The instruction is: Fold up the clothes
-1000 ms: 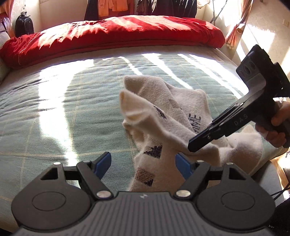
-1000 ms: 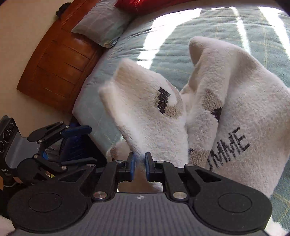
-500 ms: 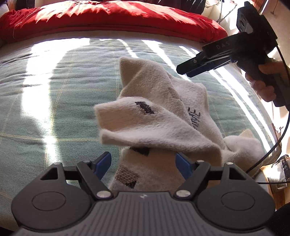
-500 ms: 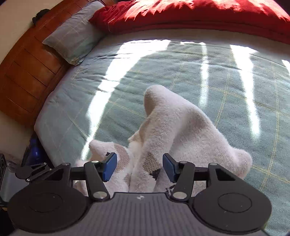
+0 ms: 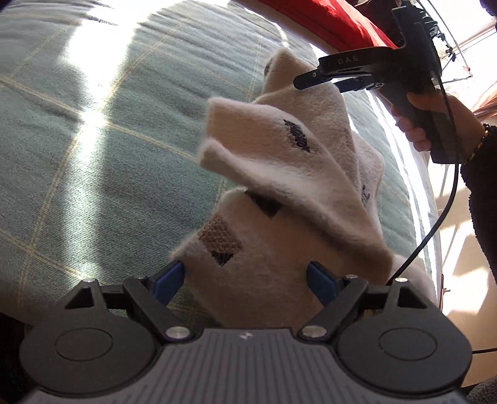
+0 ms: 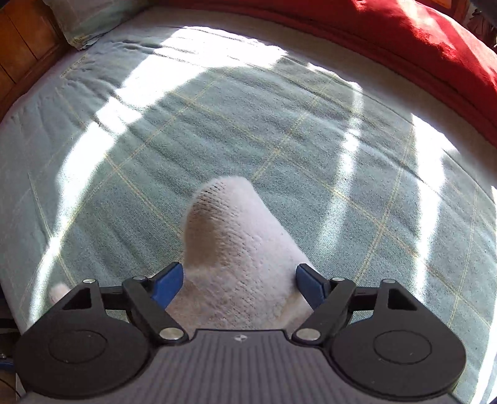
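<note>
A cream fluffy sweater (image 5: pixel 298 192) with dark and brown knit marks lies crumpled on the green checked bedspread (image 5: pixel 93 161). My left gripper (image 5: pixel 245 279) is open, its blue pads either side of the sweater's near edge, holding nothing. My right gripper (image 6: pixel 239 279) is open above a raised peak of the sweater (image 6: pixel 230 236). The right gripper also shows in the left wrist view (image 5: pixel 329 79), hand-held above the sweater's far end, its jaws apart.
A red duvet (image 6: pixel 419 40) runs along the far side of the bed. A pillow (image 6: pixel 90 15) and wooden headboard (image 6: pixel 18 46) are at the left. The bed's edge and sunlit floor (image 5: pixel 459 248) lie to the right.
My right gripper let go of the sweater, opened, and rose toward its far end. My left gripper stayed open and moved closer over the sweater's near edge.
</note>
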